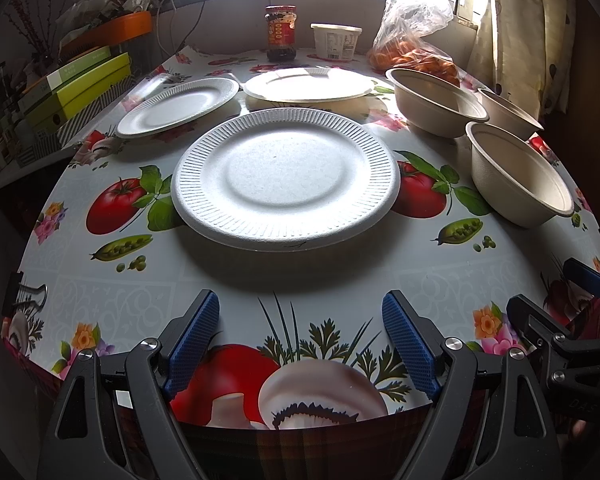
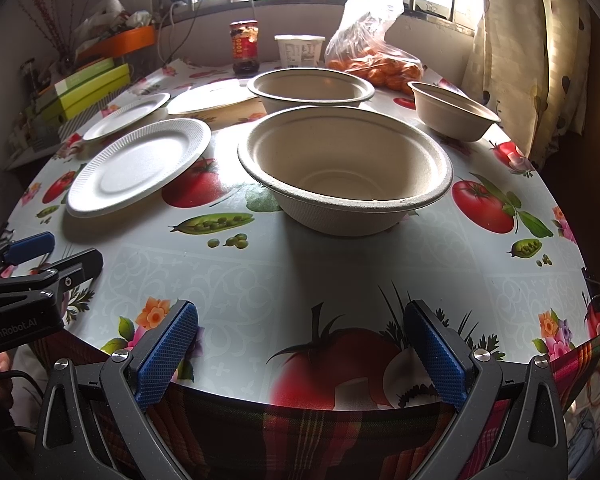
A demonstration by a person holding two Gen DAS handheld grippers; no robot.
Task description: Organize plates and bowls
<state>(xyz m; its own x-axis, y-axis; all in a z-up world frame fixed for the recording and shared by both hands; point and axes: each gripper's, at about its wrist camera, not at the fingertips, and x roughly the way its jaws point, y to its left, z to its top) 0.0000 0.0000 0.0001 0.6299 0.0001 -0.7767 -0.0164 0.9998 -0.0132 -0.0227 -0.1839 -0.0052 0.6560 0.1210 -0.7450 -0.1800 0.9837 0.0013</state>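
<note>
At the near edge of the surface [image 1: 228, 280], both claws hover with fingers wide apart and nothing between them. The left claw [image 1: 300, 340] points straight at the near plate [image 1: 286, 178], which lies flat dead ahead across a bare strip of cloth. Its round rim offers no long axis, so any point on the near lip would do. The right claw [image 2: 300, 348] faces the near bowl [image 2: 344, 172] in the same way: upright, mouth open, straight ahead, with clear cloth between. So each claw is nearer its own kind, plates to the left, bowls to the right.

Behind the near plate sit a left plate [image 1: 178, 106] and a far plate [image 1: 308, 84], the latter seemingly raised on something beneath. All three are apart from one another. Past the near bowl stand a middle bowl [image 2: 310, 88] just behind it and a small bowl [image 2: 452, 110] toward the right edge, close to the drop.

Room is widest in the near strip. Farthest back a jar [image 1: 281, 32], a tub [image 1: 336, 40] and a bag [image 1: 416, 36] line the window side, so I judge stacking is safest done toward the front.
</note>
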